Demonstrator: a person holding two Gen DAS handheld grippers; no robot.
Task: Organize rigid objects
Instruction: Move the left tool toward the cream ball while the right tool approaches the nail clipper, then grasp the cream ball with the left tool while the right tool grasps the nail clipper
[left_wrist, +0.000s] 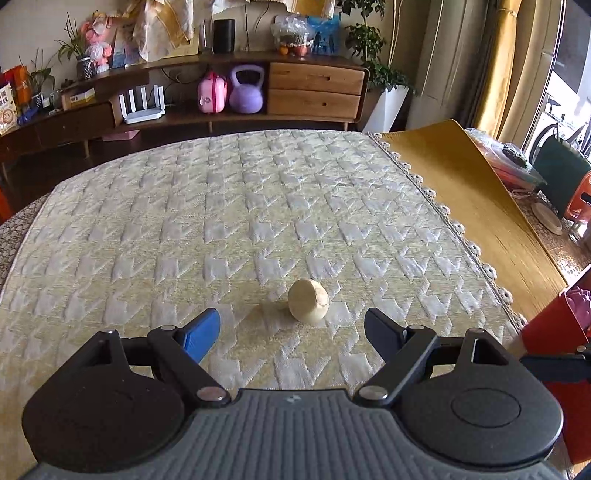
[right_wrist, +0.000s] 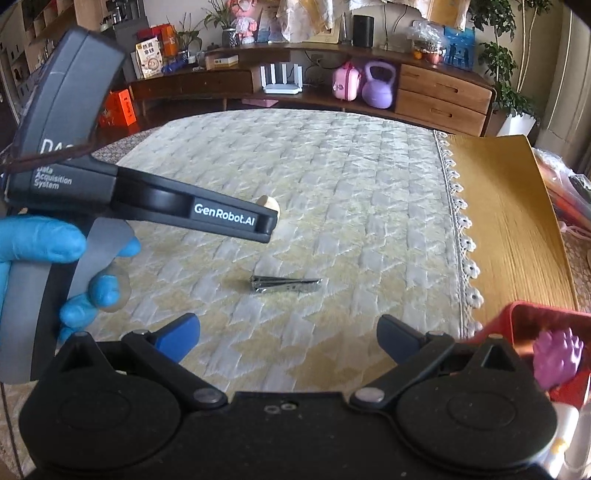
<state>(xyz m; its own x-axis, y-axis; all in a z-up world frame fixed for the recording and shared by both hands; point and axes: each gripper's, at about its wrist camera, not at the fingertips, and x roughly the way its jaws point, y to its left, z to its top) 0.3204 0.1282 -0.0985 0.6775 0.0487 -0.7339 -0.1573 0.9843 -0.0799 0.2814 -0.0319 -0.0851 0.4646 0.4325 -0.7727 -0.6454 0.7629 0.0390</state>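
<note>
Wooden egg-shaped piece (left_wrist: 308, 301), pale, smooth and rounded with one flattened end, lying on its side on the quilted tablecloth (left_wrist: 221, 221). It sits just ahead of the left gripper (left_wrist: 291, 334), a little toward the dark finger rather than midway between the two. That gripper is spread wide and grasps nothing; one finger carries a blue pad (left_wrist: 201, 339), the other a dark one.

Nail clipper (right_wrist: 284, 285), thin, flat, of bright metal, lies folded on the same cloth nearer the person than the wooden piece, just ahead of the right gripper (right_wrist: 288, 339), which also stands released and empty. In the right wrist view the left gripper's body hides most of the wooden piece; a blue-gloved hand (right_wrist: 40, 240) holds that tool.

Red bin (right_wrist: 546, 332), rigid-walled, stands to the right of the wooden piece, off the cloth's lace edge, with a purple spiky toy (right_wrist: 557, 358) inside.

Probable hazards: the curved, hard surface may roll or squirt from the pads if the closure lands off-centre, and the soft, embossed cloth gives it an uneven seat. The clipper's low profile may let the fingers snag the fabric or slide over the metal. Both tools work close together, so a collision is possible.
</note>
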